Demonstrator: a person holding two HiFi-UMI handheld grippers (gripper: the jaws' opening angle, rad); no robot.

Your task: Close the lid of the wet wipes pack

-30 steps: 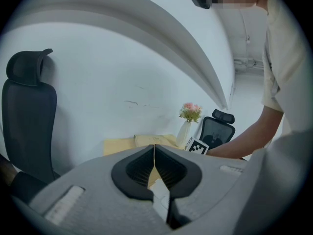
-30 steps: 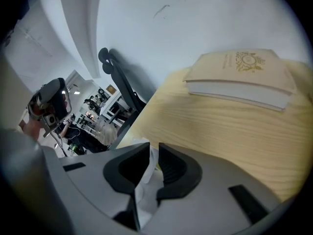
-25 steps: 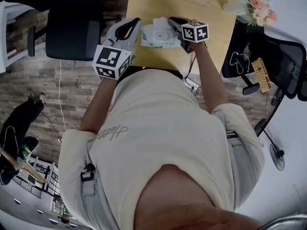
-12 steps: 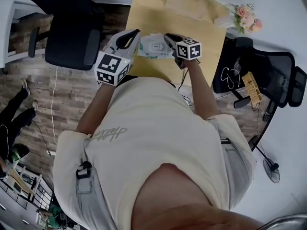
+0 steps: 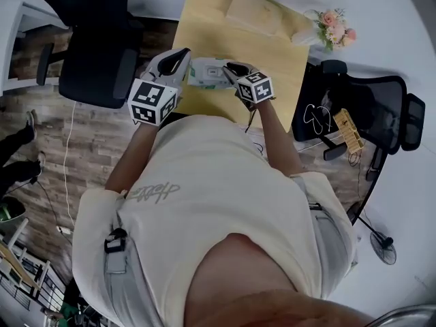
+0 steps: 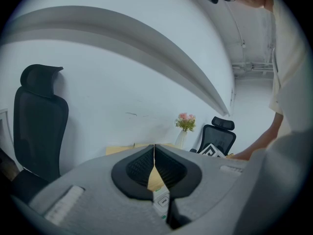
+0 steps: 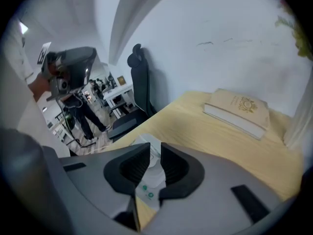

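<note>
White wipes pack [image 5: 206,72] on yellow table [image 5: 225,33].

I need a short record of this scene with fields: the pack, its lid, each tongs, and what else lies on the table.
pack: wet wipes pack, flat on the yellow table, near side
lid: too small to tell whether shut
left tongs: jaws together, nothing between, left of the pack
right tongs: jaws slightly apart, at the pack's right end
also on table: book, flowers at far corner
</note>
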